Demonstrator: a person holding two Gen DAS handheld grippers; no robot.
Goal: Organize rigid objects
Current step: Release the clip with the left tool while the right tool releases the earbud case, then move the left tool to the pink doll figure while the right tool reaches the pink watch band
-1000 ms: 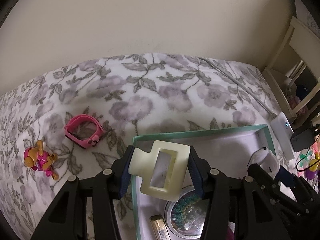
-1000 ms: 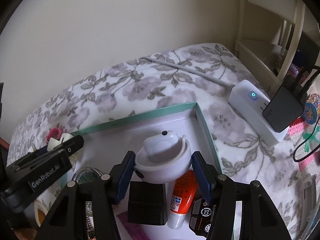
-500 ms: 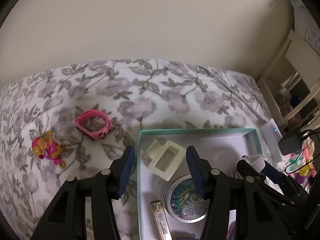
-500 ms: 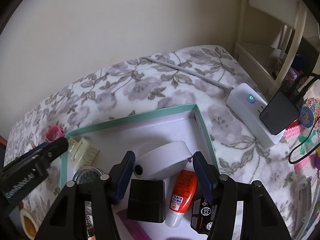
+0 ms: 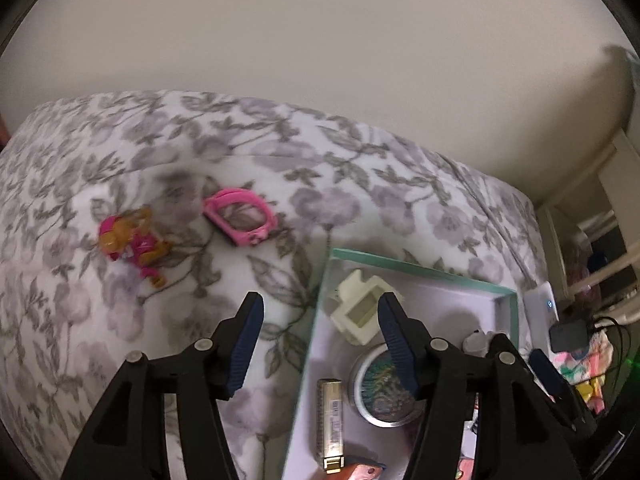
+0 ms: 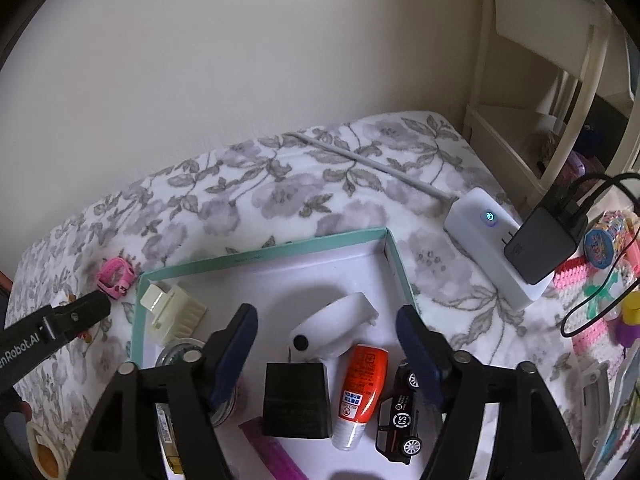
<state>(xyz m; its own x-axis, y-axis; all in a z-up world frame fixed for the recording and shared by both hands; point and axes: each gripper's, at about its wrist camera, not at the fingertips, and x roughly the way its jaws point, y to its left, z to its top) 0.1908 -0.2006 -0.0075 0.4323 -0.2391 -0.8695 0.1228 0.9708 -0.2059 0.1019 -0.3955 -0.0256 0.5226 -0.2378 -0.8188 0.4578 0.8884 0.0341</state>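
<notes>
Both drops look done, so the left hand-held gripper (image 5: 318, 344) and right hand-held gripper (image 6: 326, 350) are opening with nothing between them; next grab is probably the pink watch (image 5: 239, 216) on the bed (image 5: 360, 184), headed for the teal box (image 6: 260, 257).

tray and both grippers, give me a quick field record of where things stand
tray: teal-rimmed box on floral blanket
in tray: cream hair clip, white round case, black box, orange tube, toy car
outside tray: pink watch, toy figure
left gripper: jaws opening, nothing between them
right gripper: jaws opening, white round case below, not gripped
</notes>
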